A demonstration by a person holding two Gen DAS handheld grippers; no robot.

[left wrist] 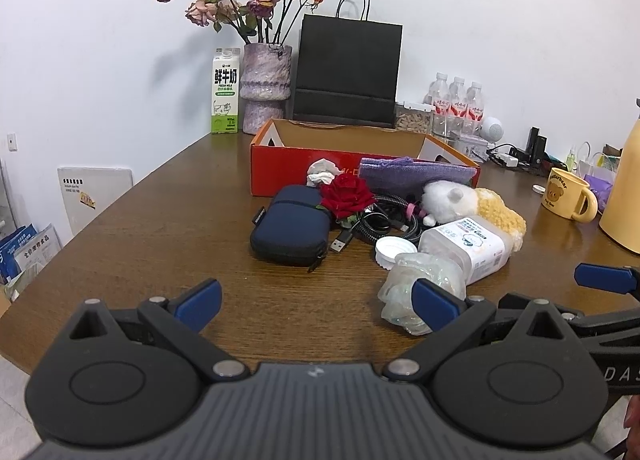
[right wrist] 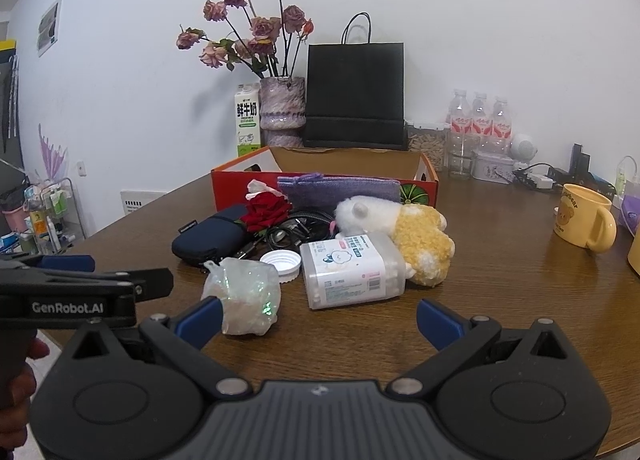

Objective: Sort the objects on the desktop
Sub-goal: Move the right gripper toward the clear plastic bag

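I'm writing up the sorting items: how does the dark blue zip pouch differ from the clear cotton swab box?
The dark blue zip pouch is opaque soft fabric with rounded edges; the cotton swab box is see-through hard plastic with a printed label. The pouch lies at the left end of the clutter, the box at the right, beside the plush toy. Both lie flat on the wooden table, in front of the red cardboard box.

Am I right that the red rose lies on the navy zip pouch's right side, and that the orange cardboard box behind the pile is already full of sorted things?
Not quite: the orange cardboard box looks empty in the right wrist view. The red rose does lie at the right of the navy zip pouch.
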